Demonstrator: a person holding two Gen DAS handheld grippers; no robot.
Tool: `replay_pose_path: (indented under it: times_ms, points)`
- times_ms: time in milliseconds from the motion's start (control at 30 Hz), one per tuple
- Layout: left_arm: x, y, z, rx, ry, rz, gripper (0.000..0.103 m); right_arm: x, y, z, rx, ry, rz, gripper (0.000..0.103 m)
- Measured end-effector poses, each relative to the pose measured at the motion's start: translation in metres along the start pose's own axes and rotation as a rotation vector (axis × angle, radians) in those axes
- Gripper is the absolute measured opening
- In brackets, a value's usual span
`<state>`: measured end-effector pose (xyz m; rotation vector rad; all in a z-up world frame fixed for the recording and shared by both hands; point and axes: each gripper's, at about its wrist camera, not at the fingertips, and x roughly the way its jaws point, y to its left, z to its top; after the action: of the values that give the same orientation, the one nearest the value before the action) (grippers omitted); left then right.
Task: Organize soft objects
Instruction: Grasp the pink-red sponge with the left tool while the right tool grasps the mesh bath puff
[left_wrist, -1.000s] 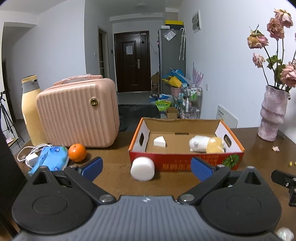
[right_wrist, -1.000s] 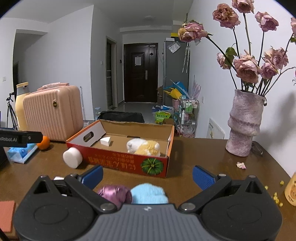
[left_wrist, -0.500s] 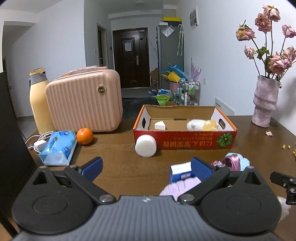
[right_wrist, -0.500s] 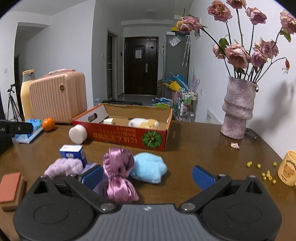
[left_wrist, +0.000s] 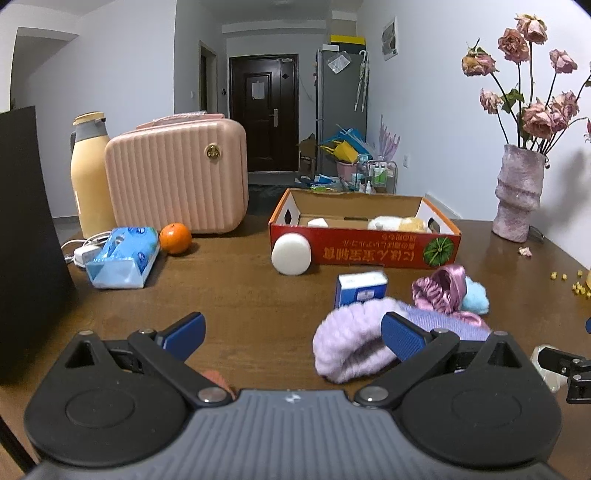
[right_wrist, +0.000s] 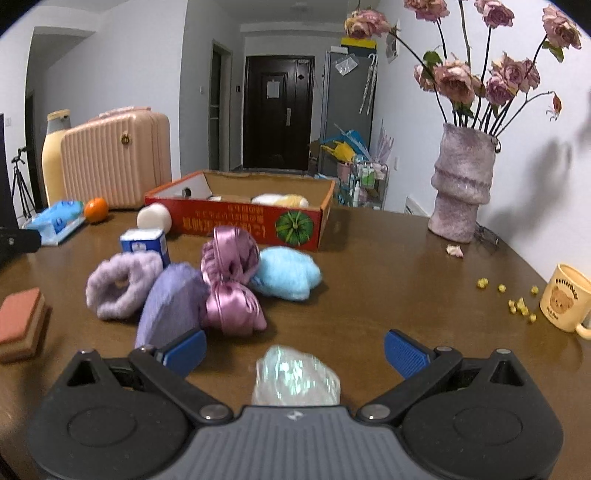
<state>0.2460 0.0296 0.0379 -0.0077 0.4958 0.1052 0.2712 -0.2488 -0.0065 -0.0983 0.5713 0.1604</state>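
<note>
Both my fingers spread, gripping nothing. I'd centre my right gripper (right_wrist: 294, 350) over the iridescent pouch (right_wrist: 295, 376), nearest me from the cardboard box (right_wrist: 240, 218), then close gently.

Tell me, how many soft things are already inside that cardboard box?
3 that show: a white wedge at the left end of the cardboard box, and a white plush touching a yellow one towards the right. The front wall could hide others.

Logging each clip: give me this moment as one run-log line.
left hand-held gripper: open, empty | right hand-held gripper: open, empty | lilac scrunchie, satin scrunchie, blue pouf: on table | cardboard box: behind them
</note>
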Motion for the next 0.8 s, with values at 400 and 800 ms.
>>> replay_pose_path:
  times_ms: [400,800]
  points:
    - [0.005,0.009,-0.036,-0.015,-0.005,0.007,0.103,0.031,-0.002,-0.025,-0.02,0.116,-0.015,0.103]
    - [0.005,0.004,-0.046,0.011,-0.019,0.006,0.103,0.041,0.001,-0.033,0.006,0.118,0.028,0.04]
